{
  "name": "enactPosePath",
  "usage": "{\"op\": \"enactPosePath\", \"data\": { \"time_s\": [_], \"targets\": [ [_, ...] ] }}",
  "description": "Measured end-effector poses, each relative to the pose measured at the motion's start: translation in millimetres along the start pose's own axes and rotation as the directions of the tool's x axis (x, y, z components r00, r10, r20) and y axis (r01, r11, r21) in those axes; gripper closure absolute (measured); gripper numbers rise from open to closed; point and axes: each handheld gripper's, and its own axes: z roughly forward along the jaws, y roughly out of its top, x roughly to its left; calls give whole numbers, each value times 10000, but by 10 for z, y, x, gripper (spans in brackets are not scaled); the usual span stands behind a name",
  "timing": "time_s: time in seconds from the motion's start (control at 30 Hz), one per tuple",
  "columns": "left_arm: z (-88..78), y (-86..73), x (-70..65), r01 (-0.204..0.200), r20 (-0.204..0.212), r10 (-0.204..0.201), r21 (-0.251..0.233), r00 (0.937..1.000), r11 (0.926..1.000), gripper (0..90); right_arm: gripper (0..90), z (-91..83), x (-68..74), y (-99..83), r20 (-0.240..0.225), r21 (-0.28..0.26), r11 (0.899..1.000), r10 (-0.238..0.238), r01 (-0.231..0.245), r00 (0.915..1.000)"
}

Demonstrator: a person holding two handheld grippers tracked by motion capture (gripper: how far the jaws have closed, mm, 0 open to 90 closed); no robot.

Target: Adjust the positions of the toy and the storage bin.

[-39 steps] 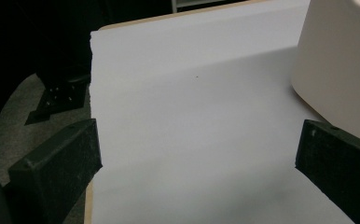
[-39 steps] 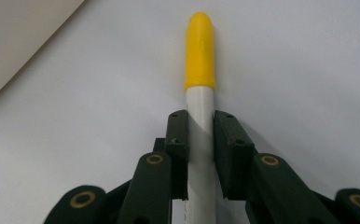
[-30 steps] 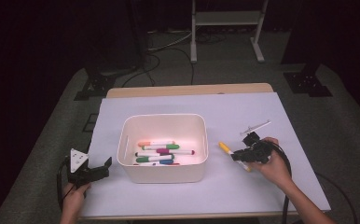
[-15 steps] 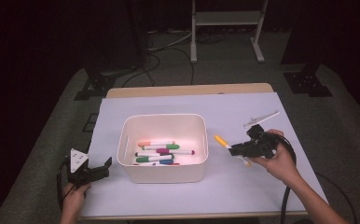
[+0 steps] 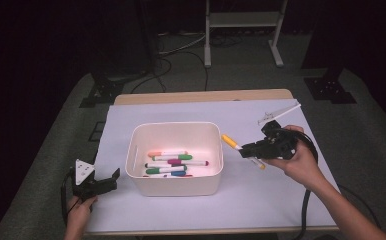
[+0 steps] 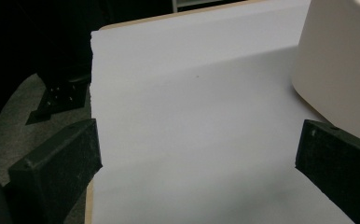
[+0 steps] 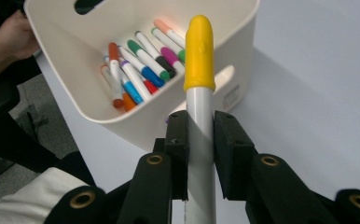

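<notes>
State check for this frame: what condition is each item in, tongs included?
Yellow-capped marker: capped, clamped, off the table.
Right tongs: shut on the marker.
Left tongs: open, nothing between them.
White bin: upright, markers lying inside.

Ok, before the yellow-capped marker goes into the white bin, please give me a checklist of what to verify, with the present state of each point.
1. Grip: right gripper is shut on the yellow-capped marker, pads on the white barrel. Ok.
2. Marker off the table: lifted above the white sheet. Ok.
3. Marker over the white bin: it hangs to the bin's right, outside the rim. Not ok.
4. Space in the bin: other markers lie flat on the bottom, room above them. Ok.
5. Left gripper clear of the bin: open, beside its left wall, not touching. Ok.
</notes>
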Motion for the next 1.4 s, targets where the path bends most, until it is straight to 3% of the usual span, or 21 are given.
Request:
{"op": "enactPosePath", "data": {
  "time_s": [0.3, 0.67, 1.17, 1.4],
  "targets": [
    [1, -1, 0, -15, 13, 15, -14, 10000, 10000, 0, 756, -4, 274, 282, -587, -83, 9976, -693, 689, 9959],
    [2, -1, 0, 48, 33, -48, -20, 10000, 10000, 0, 756, 211, 554, 575, -1206, 248, 9874, -1522, 1563, 9810],
    [-1, 0, 0, -16, 25, 16, -13, 10000, 10000, 0, 756, 648, 854, 851, -2291, 587, 9686, -2225, 2416, 9476],
    [6, 3, 2, -4, 15, 4, 64, 10000, 10000, 0, 755, 849, 906, 915, -2713, 724, 9612, -2376, 2660, 9327]
  ]
}}
